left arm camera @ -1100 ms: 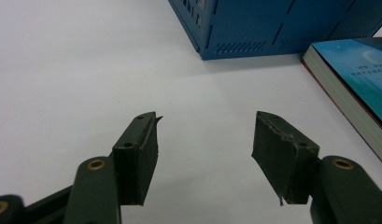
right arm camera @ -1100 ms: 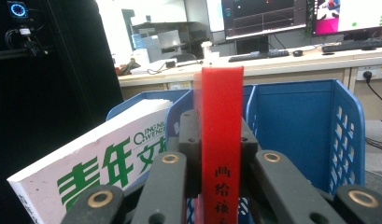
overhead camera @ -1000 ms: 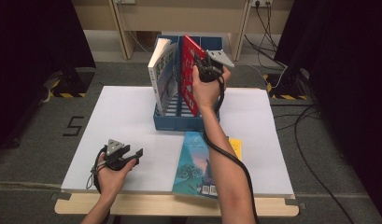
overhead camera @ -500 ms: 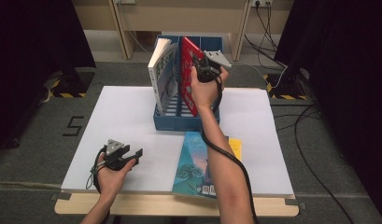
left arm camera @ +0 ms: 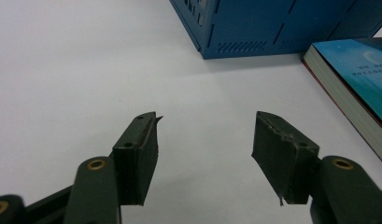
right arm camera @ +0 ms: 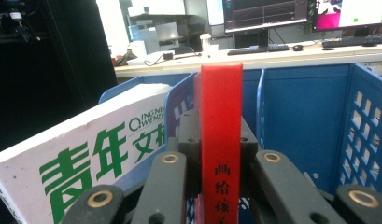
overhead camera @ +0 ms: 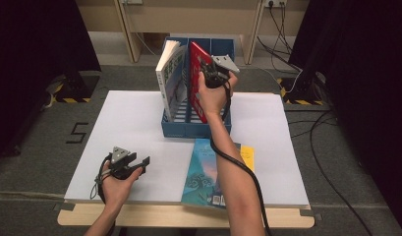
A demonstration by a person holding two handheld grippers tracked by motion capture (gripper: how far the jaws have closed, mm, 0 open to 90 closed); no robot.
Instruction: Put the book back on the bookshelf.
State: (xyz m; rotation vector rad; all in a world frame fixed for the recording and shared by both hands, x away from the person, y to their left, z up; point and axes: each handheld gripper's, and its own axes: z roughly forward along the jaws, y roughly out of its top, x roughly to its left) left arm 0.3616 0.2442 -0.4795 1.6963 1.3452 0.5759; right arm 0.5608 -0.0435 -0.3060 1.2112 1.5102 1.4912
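Observation:
A red book [overhead camera: 196,81] stands tilted in the middle slot of the blue file rack [overhead camera: 198,129], and my right gripper [overhead camera: 207,70] is shut on its spine [right arm camera: 220,140] near the top. In the left slot leans a white book [overhead camera: 170,78] with green lettering [right arm camera: 93,154]. A teal book [overhead camera: 204,169] lies flat on the white table in front of the rack. My left gripper [overhead camera: 143,165] rests low over the table's front left, open, with nothing between its pads [left arm camera: 138,154].
The white tabletop [overhead camera: 129,123] is bare around the left gripper. A yellow item [overhead camera: 247,155] peeks from under the teal book [left arm camera: 361,88]. The rack's right slot [right arm camera: 314,121] holds nothing. Cables trail on the floor at the right.

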